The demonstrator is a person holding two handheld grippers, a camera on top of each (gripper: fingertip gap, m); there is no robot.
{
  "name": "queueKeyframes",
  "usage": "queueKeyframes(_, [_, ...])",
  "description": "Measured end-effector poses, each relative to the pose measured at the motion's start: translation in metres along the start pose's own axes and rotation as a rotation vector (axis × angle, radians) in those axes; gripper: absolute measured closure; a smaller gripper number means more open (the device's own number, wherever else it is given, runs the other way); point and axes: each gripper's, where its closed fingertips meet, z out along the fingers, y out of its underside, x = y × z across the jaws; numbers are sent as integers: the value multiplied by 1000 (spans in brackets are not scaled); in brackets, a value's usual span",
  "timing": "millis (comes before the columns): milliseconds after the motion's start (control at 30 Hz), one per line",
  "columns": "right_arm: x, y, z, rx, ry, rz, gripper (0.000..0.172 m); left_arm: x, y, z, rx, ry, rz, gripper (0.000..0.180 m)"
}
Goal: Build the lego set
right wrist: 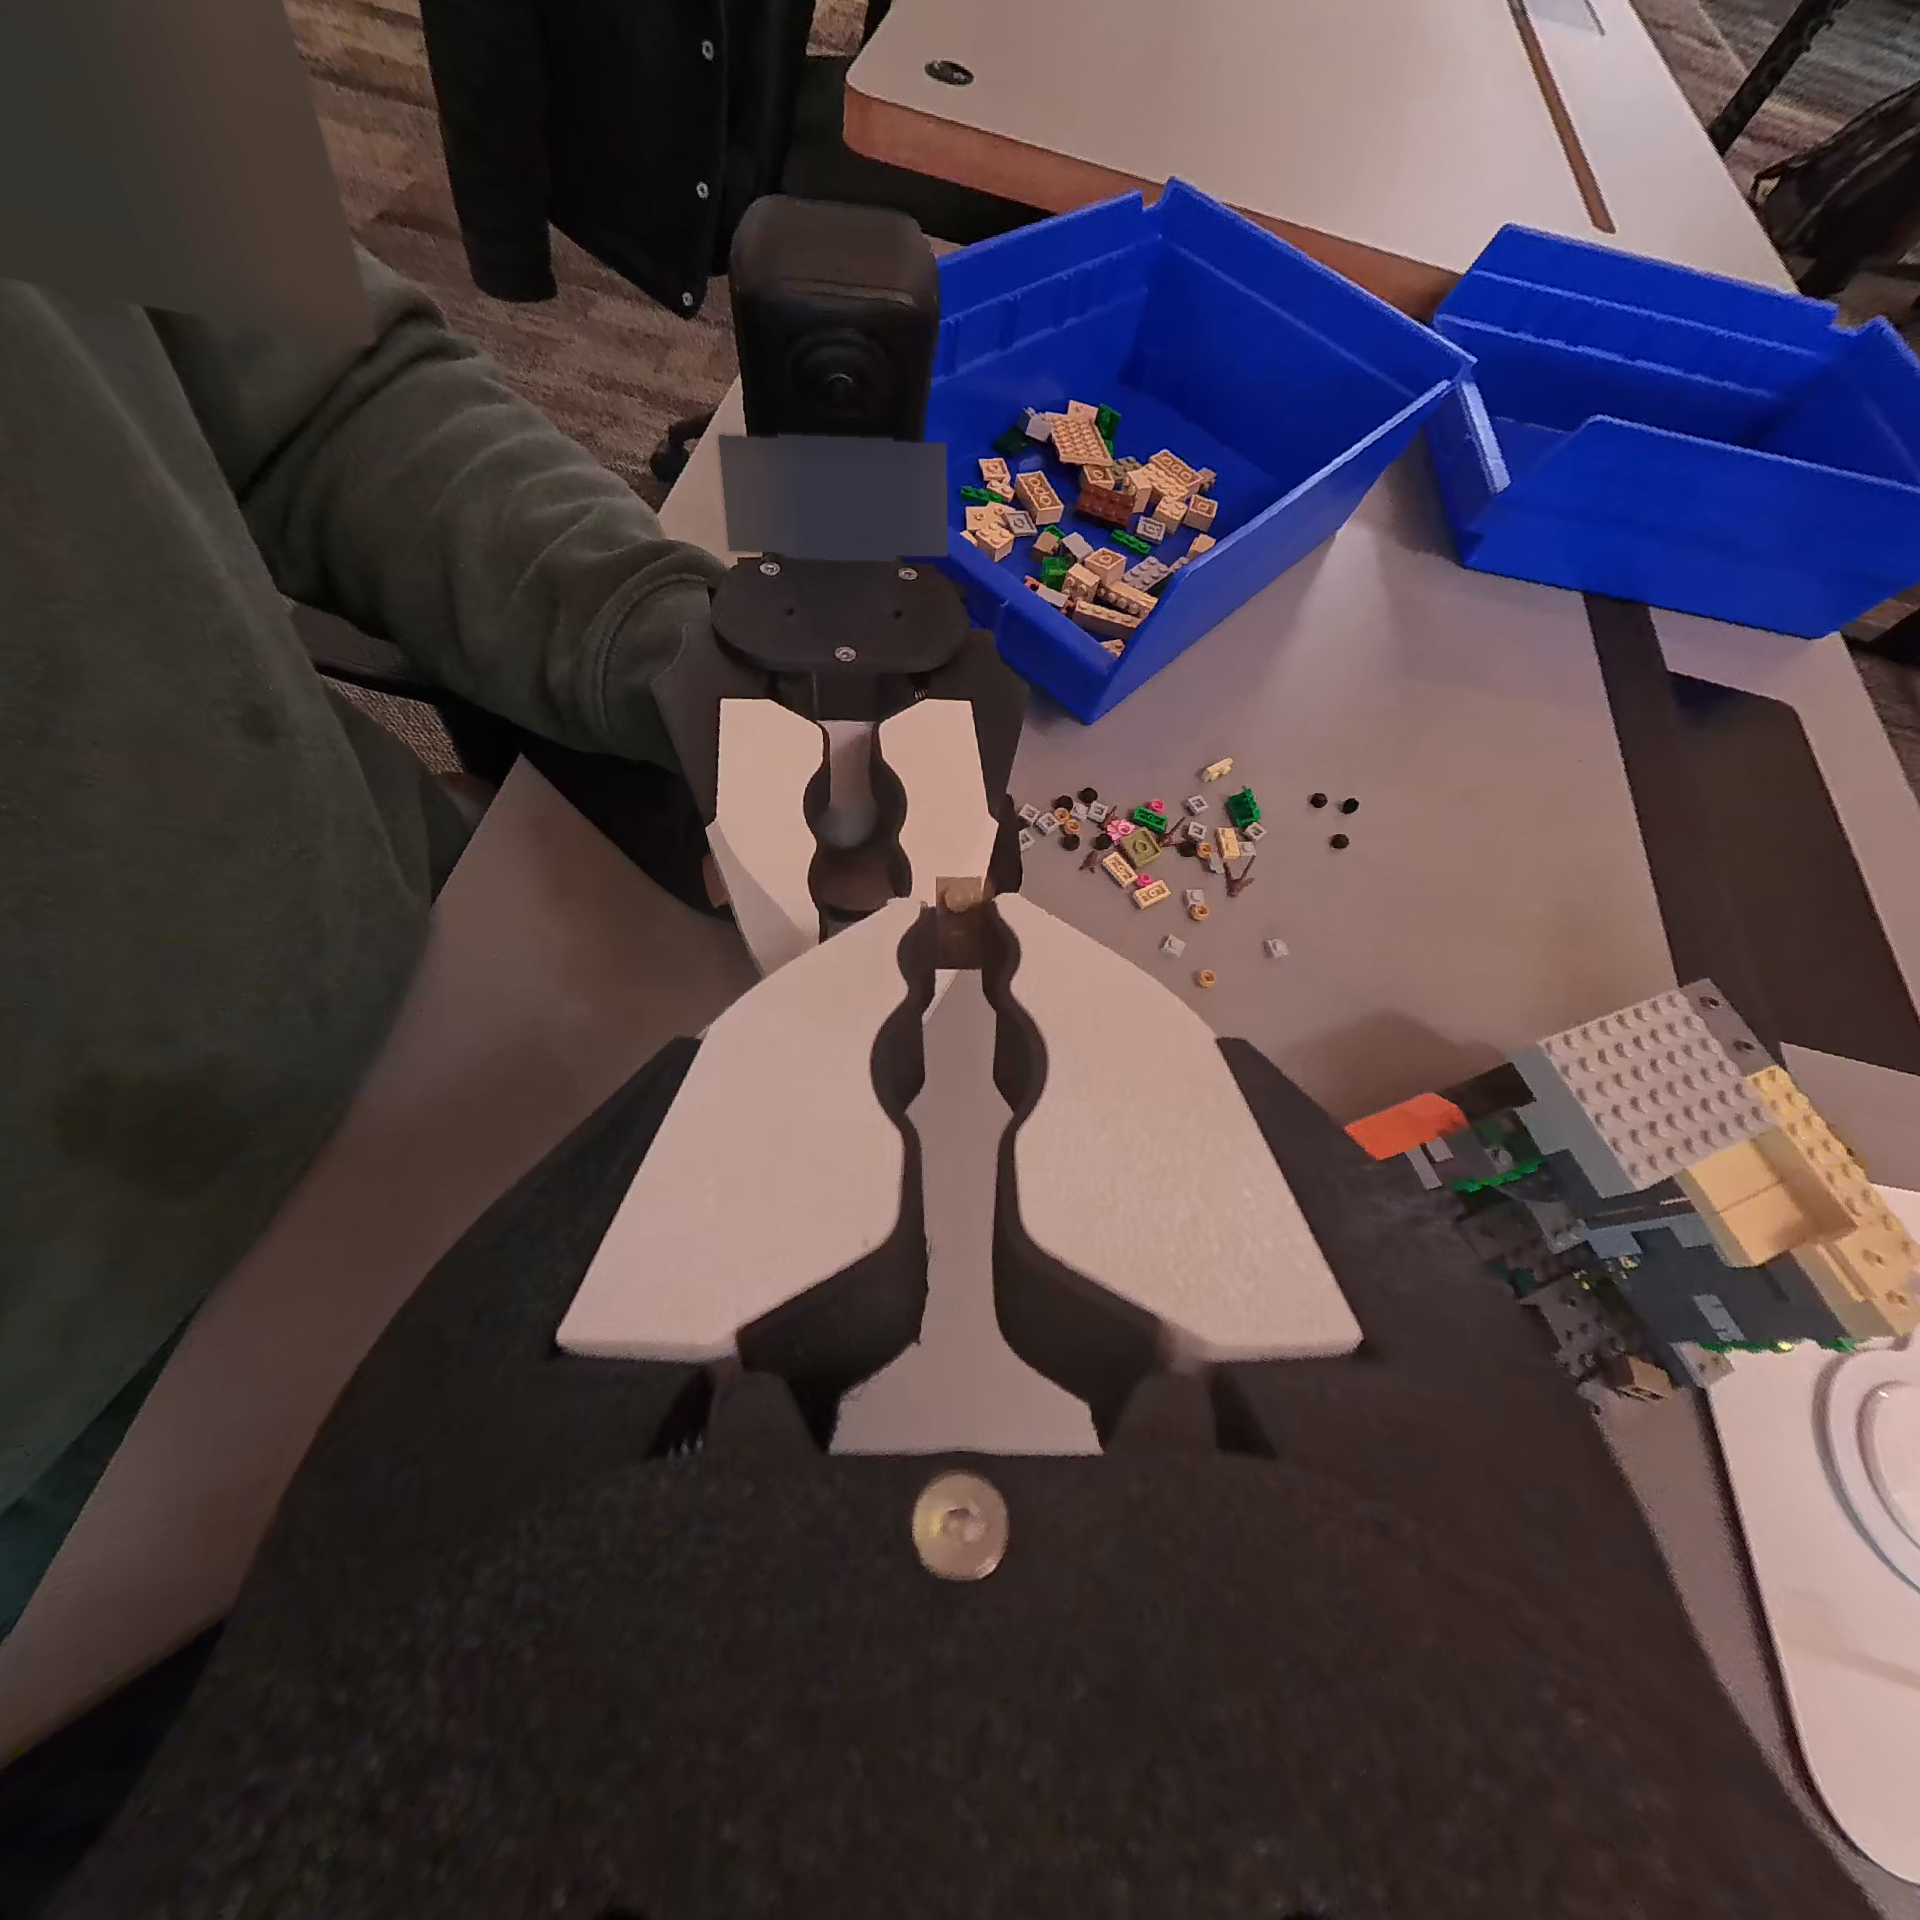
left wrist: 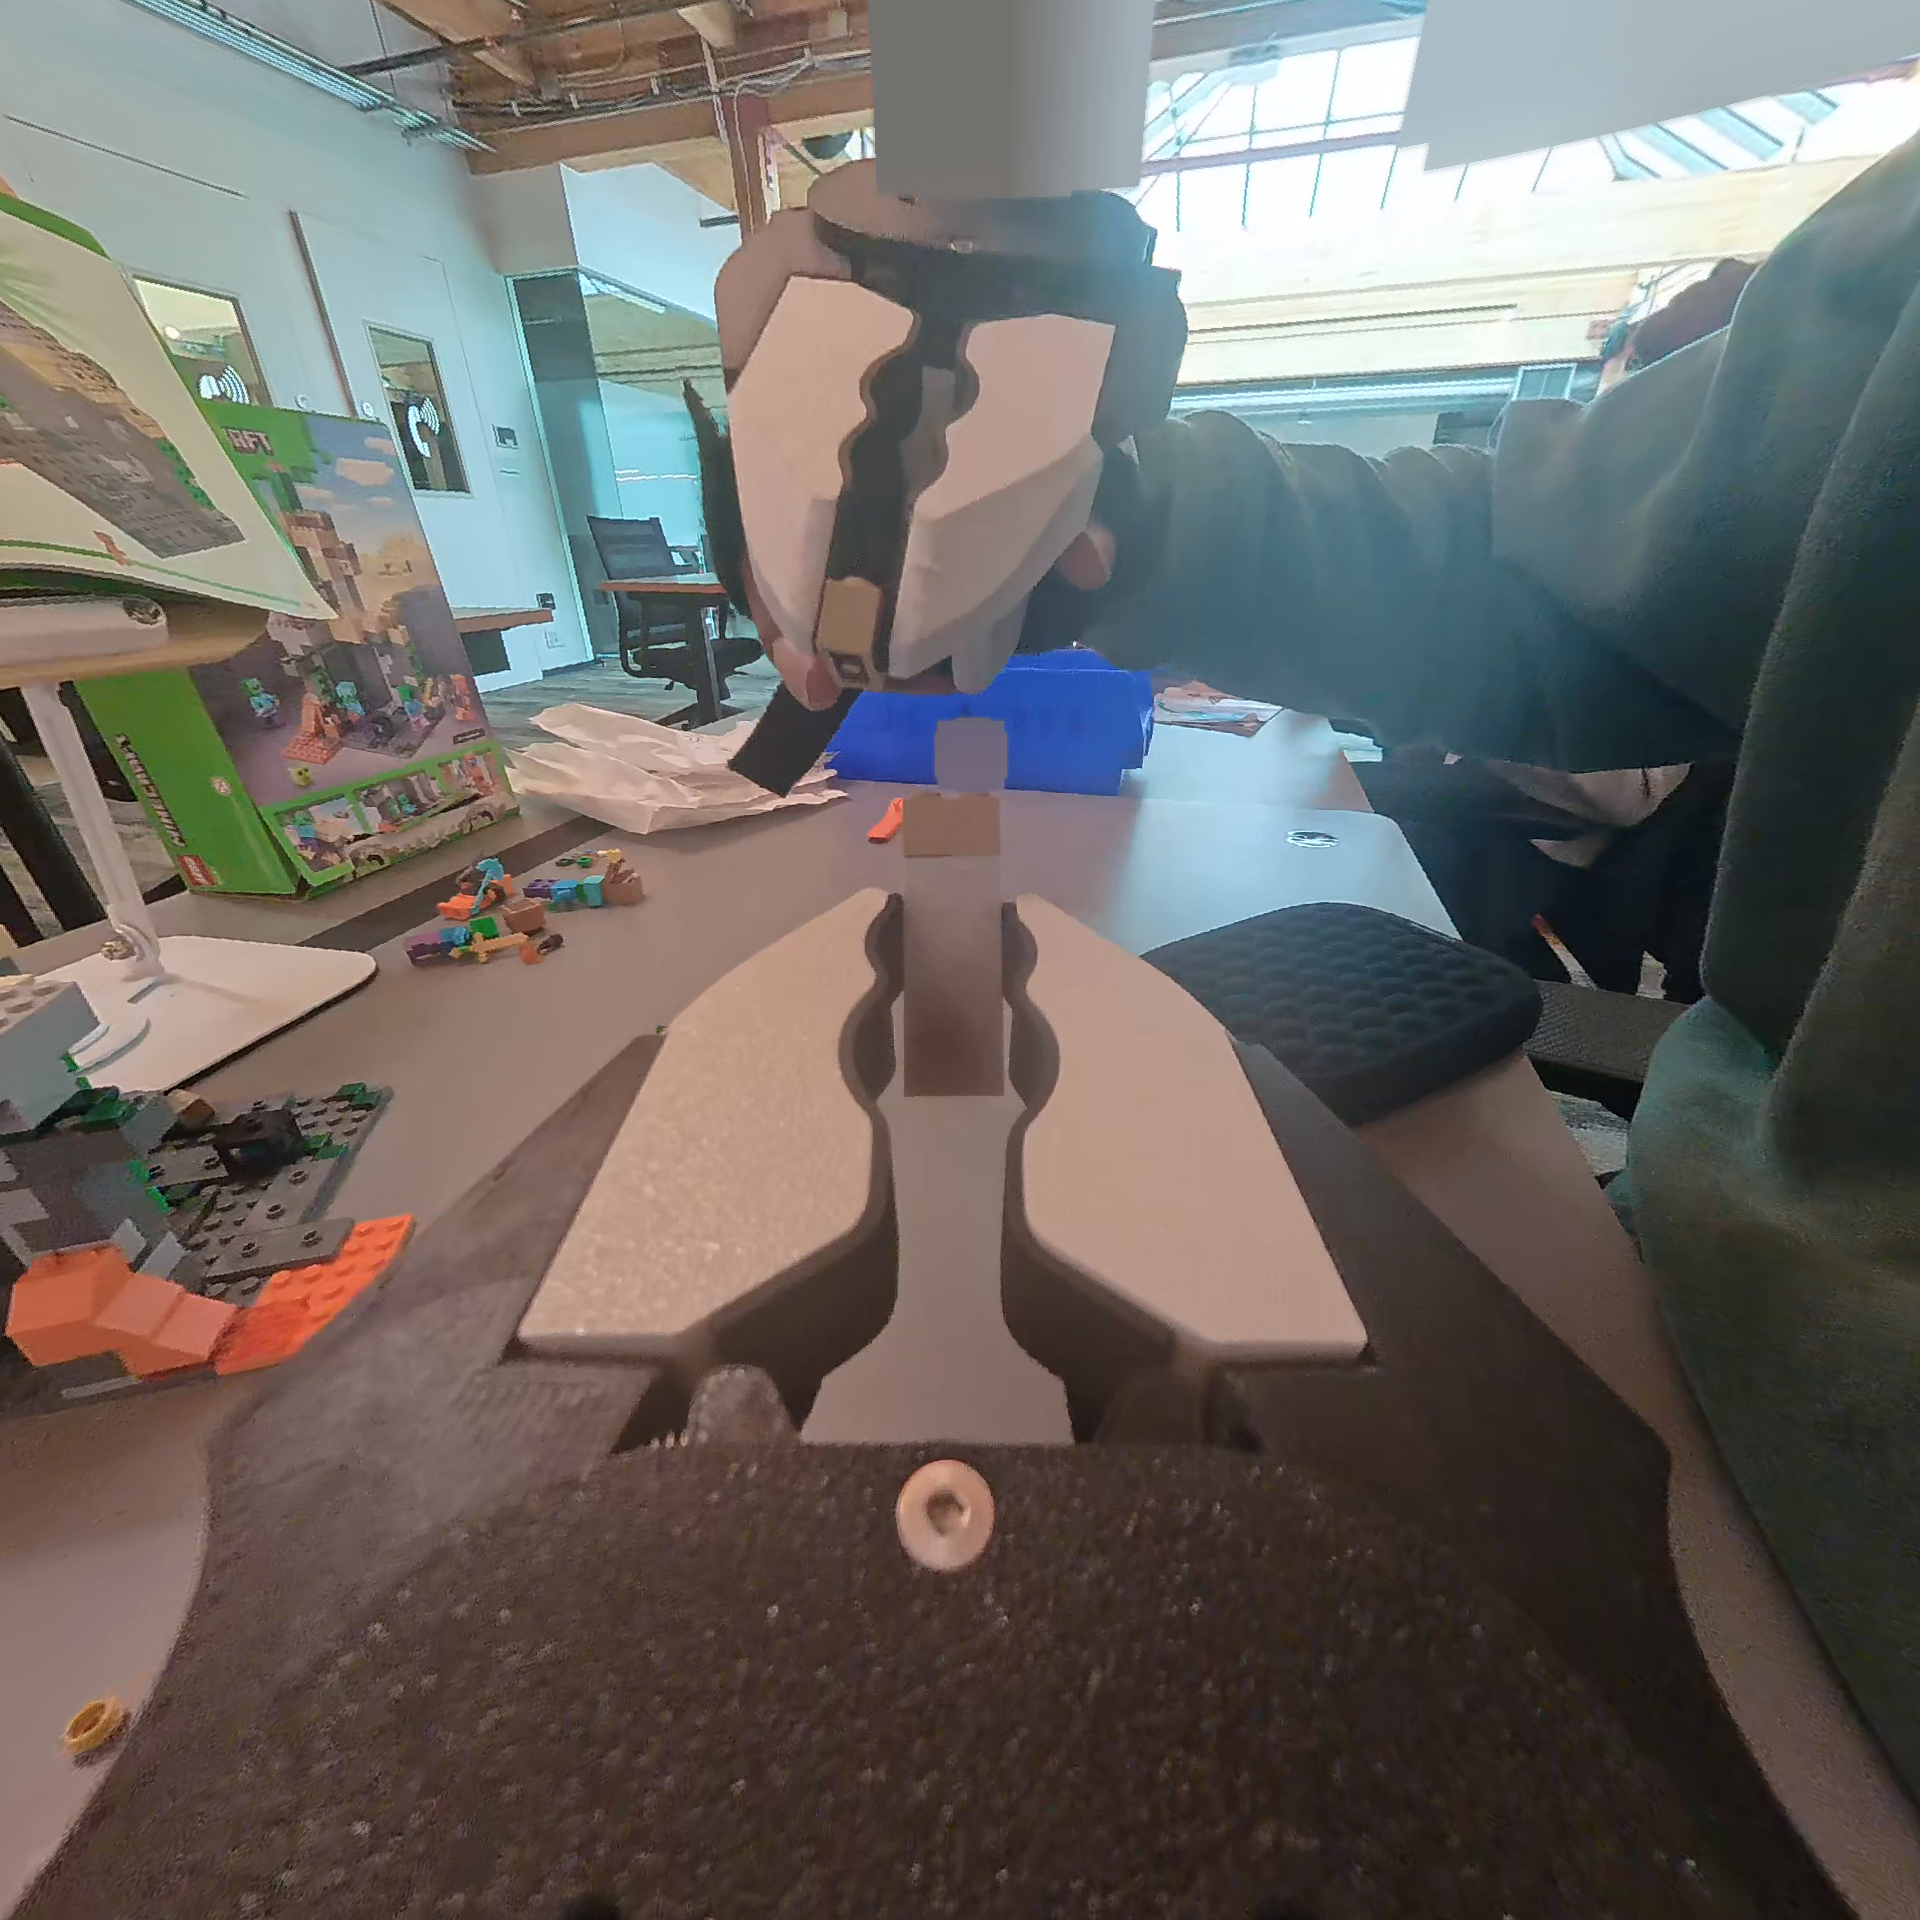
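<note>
Left gripper: jaws clamped near the tips on an upright column, grey-brown, capped by a tan block. Blurred there, so probably one stacked piece, though hard to tell for sure. Held up off the table, in front of the blue bin.

Right gripper: jaws nearly together, pinching a small tan brick by its flanks, stud end poking forward past the fingertips. Seen from the left wrist view, tilted down from above, with the brick near the column's top, a little to the left, not touching.

For a good hold, as a judgement:
- Grip the brick only by its sides, leaving the stud and the underside bare.
- Hold the column plumb and pinch it firmly, since a tall thin piece will likely pivot between the pads under any push from above.
- Line up the faces square before any contact, and press straight along the column, never sideways.
- Mind the black strap dangling beside the right fingertips, close enough to brush the column.
- Stay above the loose bits and clear of the model at the table's edge.
</note>
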Motion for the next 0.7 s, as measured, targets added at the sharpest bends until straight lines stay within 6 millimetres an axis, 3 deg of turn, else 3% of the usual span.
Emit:
queueKeyframes(400, [-4,0,-4,-4,-11,-15,164,12,-7,-1,42,107,-84,163])
queueKeyframes(700, [-29,-4,-13,36,-149,-89,164,30,-19,-8,124,299,-245,164])
